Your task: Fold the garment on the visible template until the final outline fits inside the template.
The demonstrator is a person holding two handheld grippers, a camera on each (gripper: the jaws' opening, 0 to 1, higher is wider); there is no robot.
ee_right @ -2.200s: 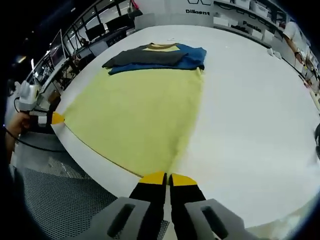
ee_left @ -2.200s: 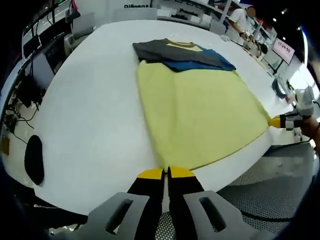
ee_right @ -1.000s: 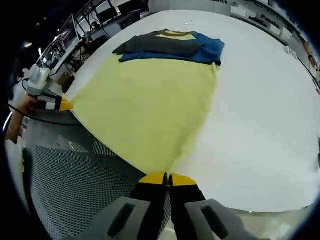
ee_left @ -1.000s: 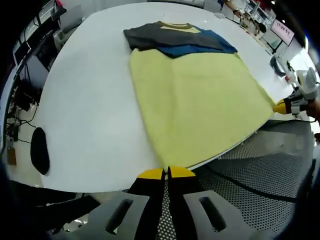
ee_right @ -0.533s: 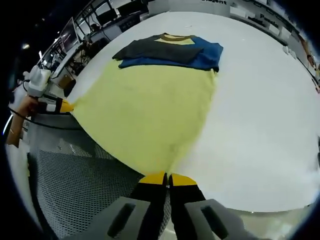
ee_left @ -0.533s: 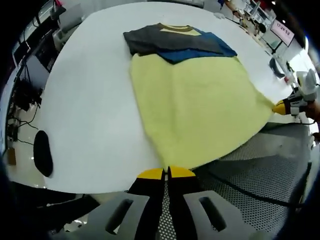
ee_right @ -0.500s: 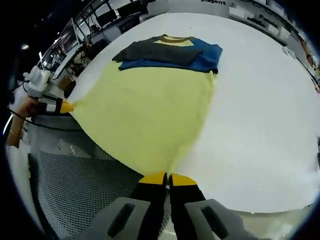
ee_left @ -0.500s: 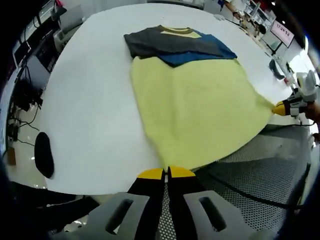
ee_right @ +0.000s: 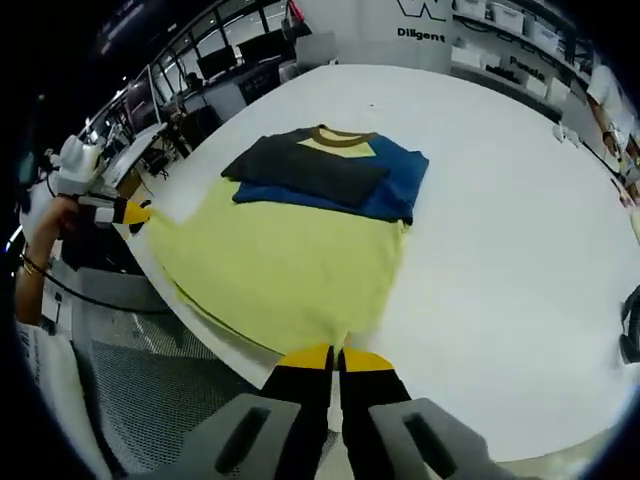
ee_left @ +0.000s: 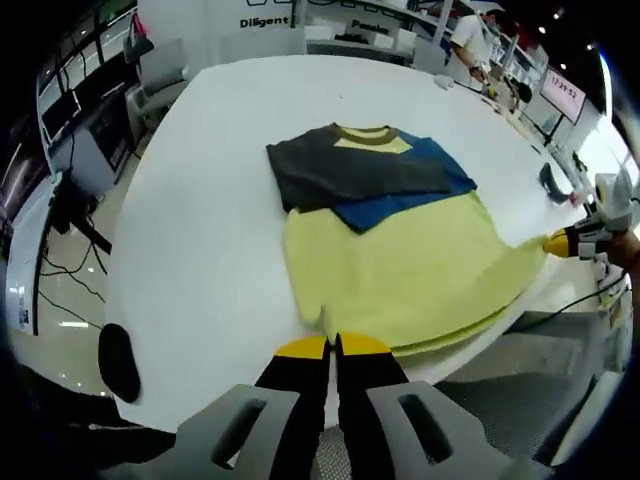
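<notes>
Garment (ee_left: 400, 270) yellow, sleeves folded in; both jaws pinching hem corners.

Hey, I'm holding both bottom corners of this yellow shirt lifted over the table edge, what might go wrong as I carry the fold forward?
One: each gripper, left and right, pinches just a corner of the yellow shirt, so a hem corner may slip out.

Two: the folded sleeves lie loose on top and may get dragged open.

Three: the hem sags near the table edge, so the fold might land crooked.

Two near-edge views, shared garment (ee_left: 400, 260)
</notes>
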